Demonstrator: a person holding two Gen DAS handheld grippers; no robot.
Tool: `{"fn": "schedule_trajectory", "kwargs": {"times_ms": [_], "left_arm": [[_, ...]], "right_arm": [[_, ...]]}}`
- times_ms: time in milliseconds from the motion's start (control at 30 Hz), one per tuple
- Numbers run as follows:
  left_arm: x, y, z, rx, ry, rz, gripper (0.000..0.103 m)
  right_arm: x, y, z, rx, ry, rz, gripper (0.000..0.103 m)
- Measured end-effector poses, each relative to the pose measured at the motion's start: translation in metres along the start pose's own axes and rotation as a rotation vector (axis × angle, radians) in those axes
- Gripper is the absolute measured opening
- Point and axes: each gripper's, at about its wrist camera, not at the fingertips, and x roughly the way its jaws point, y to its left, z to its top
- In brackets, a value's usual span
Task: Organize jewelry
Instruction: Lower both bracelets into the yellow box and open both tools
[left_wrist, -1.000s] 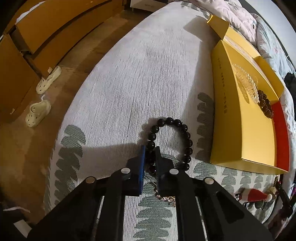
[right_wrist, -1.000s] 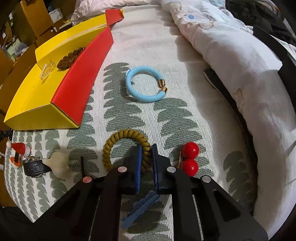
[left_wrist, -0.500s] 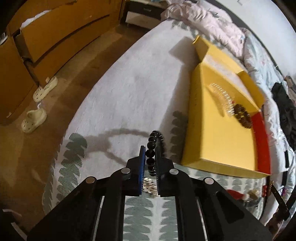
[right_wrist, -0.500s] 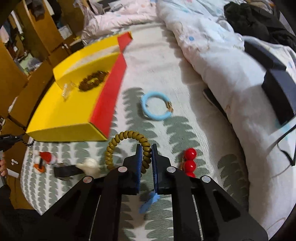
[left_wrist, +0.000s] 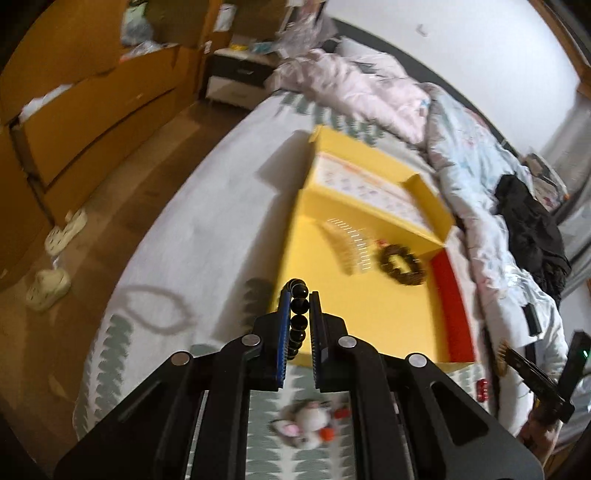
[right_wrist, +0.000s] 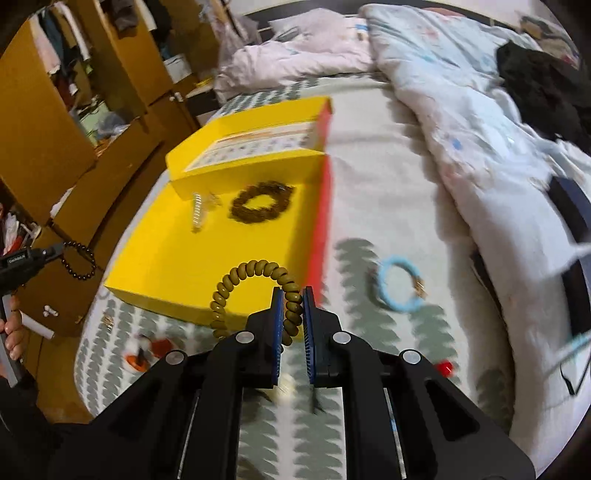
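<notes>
My left gripper (left_wrist: 299, 306) is shut on a black bead bracelet (left_wrist: 298, 317) and holds it in the air by the near left edge of the open yellow box (left_wrist: 354, 306). The bracelet also hangs from that gripper in the right wrist view (right_wrist: 79, 260). My right gripper (right_wrist: 292, 306) is shut on an olive spiral hair tie (right_wrist: 255, 291), lifted just in front of the yellow box (right_wrist: 192, 258). Inside the box lie a brown bead bracelet (right_wrist: 262, 201) and a clear comb clip (right_wrist: 197, 210).
A light blue bracelet (right_wrist: 400, 288) lies on the leaf-print bedspread right of the box. Red beads (right_wrist: 443, 367) and small trinkets (left_wrist: 306, 424) lie near the front. A rumpled duvet (right_wrist: 480, 129) fills the right side. The bed edge, floor and wooden drawers (left_wrist: 74, 110) are at left.
Both grippers have risen from the bedspread with their items, and the box now shows from higher up. The black bracelet hangs free above its shadow on the bed.
</notes>
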Motion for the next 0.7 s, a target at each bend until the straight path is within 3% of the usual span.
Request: {"fn": "schedule_trajectory", "kwargs": {"times_ms": [133, 267, 567, 700], "left_arm": [[0.011, -0.034, 0.012, 0.048, 0.011, -0.033, 0.01], [0.046, -0.058, 0.022, 0.062, 0.08, -0.063, 0.01], [0.111, -0.078, 0.014, 0.071, 0.217, -0.049, 0.01], [0.128, -0.084, 0.01, 0.061, 0.272, -0.089, 0.01]], "right_arm": [[0.023, 0.023, 0.023, -0.031, 0.036, 0.03, 0.011], [0.061, 0.046, 0.042, -0.076, 0.096, 0.029, 0.011], [0.137, 0.059, 0.056, -0.13, 0.223, 0.014, 0.011], [0.164, 0.056, 0.059, -0.126, 0.275, 0.011, 0.011]]}}
